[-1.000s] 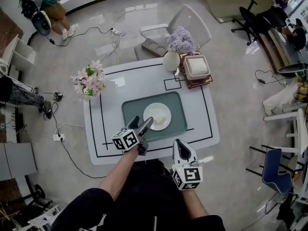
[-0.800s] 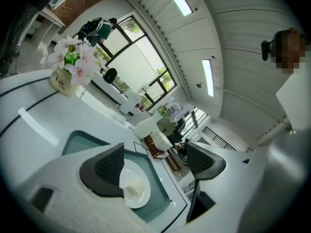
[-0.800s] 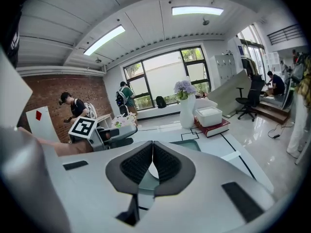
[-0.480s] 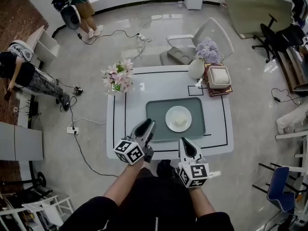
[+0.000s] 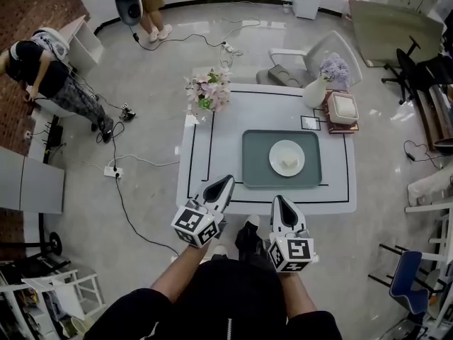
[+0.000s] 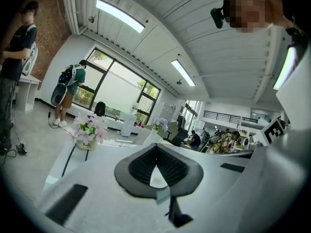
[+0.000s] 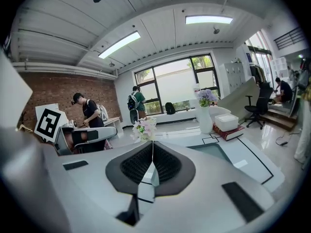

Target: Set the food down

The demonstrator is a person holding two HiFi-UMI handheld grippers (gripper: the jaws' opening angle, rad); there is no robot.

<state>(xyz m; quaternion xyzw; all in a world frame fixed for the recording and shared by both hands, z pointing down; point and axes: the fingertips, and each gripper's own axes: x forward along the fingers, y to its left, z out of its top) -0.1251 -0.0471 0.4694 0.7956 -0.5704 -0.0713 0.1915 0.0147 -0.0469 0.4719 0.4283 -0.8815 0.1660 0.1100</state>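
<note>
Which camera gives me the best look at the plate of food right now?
Head view: the plate shows whole from above, on the green tray. Right gripper view shows only tray edge; left gripper view, neither clearly.

The left claw (image 5: 226, 181) has let go of the plate (image 5: 287, 157). A second ago its jaws stood wide apart at the plate's near rim, over the tray (image 5: 255, 172). It has since drawn back to the near edge of the bench (image 5: 202, 161), and its jaws have closed until they meet with nothing between them. The plate now lies on the tray well apart from both claws. The right claw (image 5: 281, 200) has pulled back a little too. A person in dark clothes (image 5: 42, 66) has come into the head view at the left.
</note>
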